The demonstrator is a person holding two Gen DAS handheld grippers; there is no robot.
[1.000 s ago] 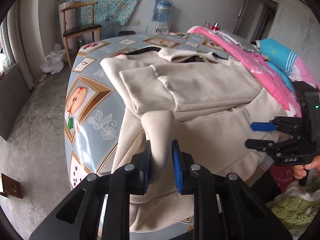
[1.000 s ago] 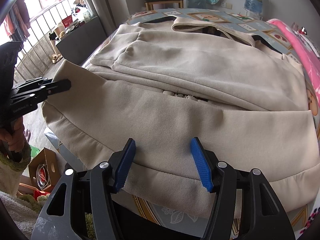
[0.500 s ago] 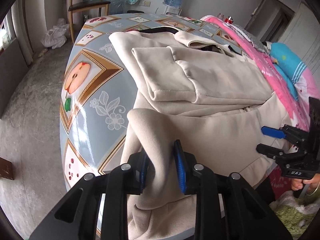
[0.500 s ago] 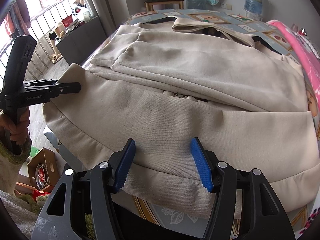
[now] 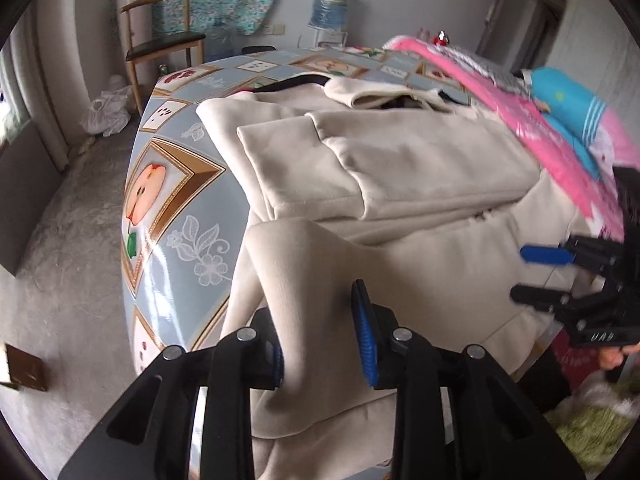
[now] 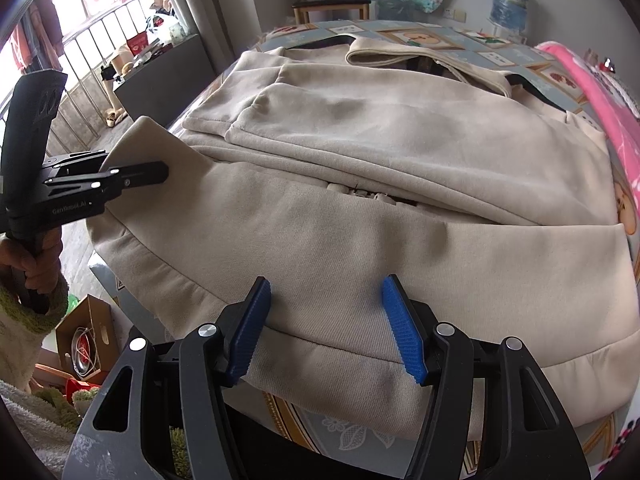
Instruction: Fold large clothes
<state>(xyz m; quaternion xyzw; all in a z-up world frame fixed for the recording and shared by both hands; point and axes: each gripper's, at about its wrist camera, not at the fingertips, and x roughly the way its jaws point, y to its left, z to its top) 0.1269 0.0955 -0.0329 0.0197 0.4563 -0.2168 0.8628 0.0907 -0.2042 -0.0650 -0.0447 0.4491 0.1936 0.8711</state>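
Your left tool (image 5: pixel 320 332) pinches the jacket (image 6: pixel 400 152) hem corner; your right tool (image 6: pixel 326 330) hangs wide open, holding nothing. Grip the hem's other side, then lift both evenly over the surface (image 5: pixel 176 216)

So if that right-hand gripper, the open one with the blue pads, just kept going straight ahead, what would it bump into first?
Most likely the beige jacket. The right gripper points across the jacket's lower hem, jaws open and holding nothing, so the cloth lying on the table comes first. Depth is hard to judge; it may skim just above the fabric.

Cream jacket (image 6: pixel 360 168) on table (image 6: pixel 472 46), left gripper (image 6: pixel 160 172) pinching corner
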